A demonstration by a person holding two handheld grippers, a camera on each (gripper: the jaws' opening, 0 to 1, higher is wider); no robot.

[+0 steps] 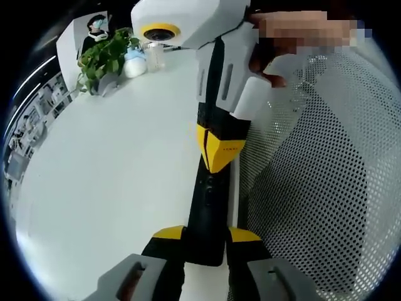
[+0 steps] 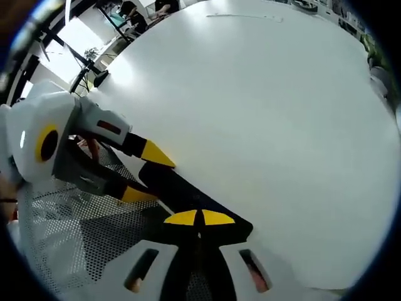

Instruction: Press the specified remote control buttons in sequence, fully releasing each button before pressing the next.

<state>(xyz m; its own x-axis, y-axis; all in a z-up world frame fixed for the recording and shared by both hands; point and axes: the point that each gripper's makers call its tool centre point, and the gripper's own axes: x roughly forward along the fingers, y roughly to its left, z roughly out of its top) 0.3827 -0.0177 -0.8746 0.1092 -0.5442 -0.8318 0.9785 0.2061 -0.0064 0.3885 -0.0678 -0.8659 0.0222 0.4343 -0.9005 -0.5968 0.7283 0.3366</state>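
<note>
Left gripper view: left tongs [image 1: 205, 241] clamp the remote [image 1: 210, 207] at the worktop [image 1: 113, 169] edge; right tongs [image 1: 219, 153] narrow, tips on it. Right gripper view: right tongs [image 2: 199, 217] narrow on remote [image 2: 188, 194]; press straight down, lift fully clear.

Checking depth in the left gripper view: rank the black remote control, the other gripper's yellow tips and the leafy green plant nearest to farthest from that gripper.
1. Black remote control: between left gripper's jaws.
2. Right gripper: yellow tips just ahead.
3. Leafy green plant: far upper left.
</note>
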